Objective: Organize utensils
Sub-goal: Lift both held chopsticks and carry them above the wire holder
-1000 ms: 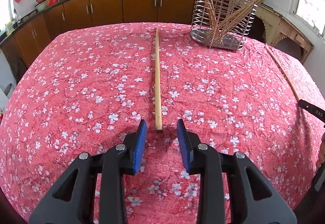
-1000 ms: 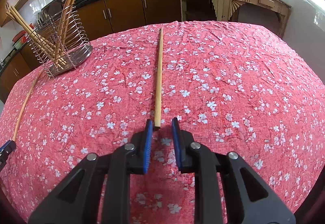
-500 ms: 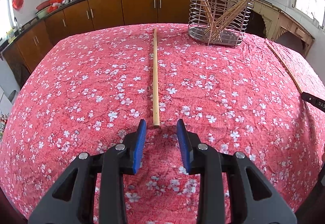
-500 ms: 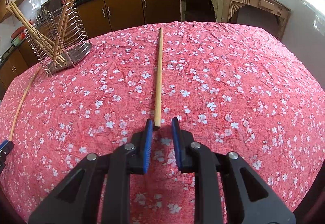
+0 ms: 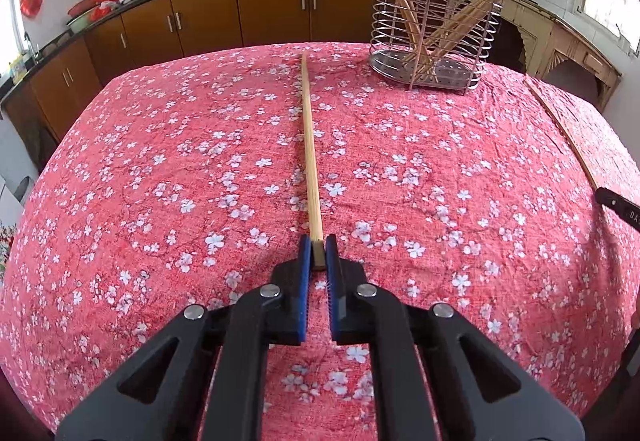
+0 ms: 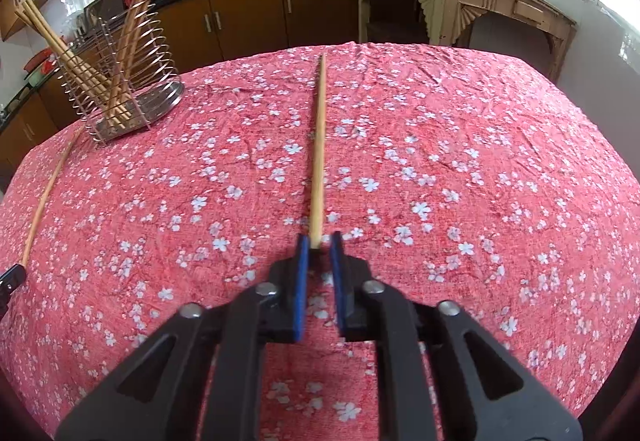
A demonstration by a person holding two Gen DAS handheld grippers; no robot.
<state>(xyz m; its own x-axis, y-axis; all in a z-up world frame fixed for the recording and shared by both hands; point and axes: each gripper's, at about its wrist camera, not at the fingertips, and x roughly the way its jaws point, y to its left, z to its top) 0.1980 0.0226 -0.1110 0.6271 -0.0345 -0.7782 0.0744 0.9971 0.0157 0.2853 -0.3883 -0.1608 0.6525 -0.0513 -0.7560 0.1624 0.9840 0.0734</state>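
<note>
A long wooden chopstick (image 5: pixel 310 157) lies on the red floral tablecloth (image 5: pixel 160 201). My left gripper (image 5: pixel 319 253) is shut on its near end. A second chopstick (image 6: pixel 319 145) lies ahead of my right gripper (image 6: pixel 319 247), whose blue pads stand a little apart on either side of its near end without pinching it. A wire utensil holder (image 5: pixel 434 29) with several chopsticks stands at the far right of the left wrist view and shows at the far left of the right wrist view (image 6: pixel 120 81).
The right gripper's chopstick also shows at the right edge of the left wrist view (image 5: pixel 560 125), and the left gripper's at the left edge of the right wrist view (image 6: pixel 48 193). Brown kitchen cabinets (image 5: pixel 200 17) and a cream sideboard (image 6: pixel 460 5) stand beyond the table.
My left gripper has moved forward and closed on the near end of its chopstick. My right gripper has stayed at the end of its chopstick, its jaws still slightly apart.
</note>
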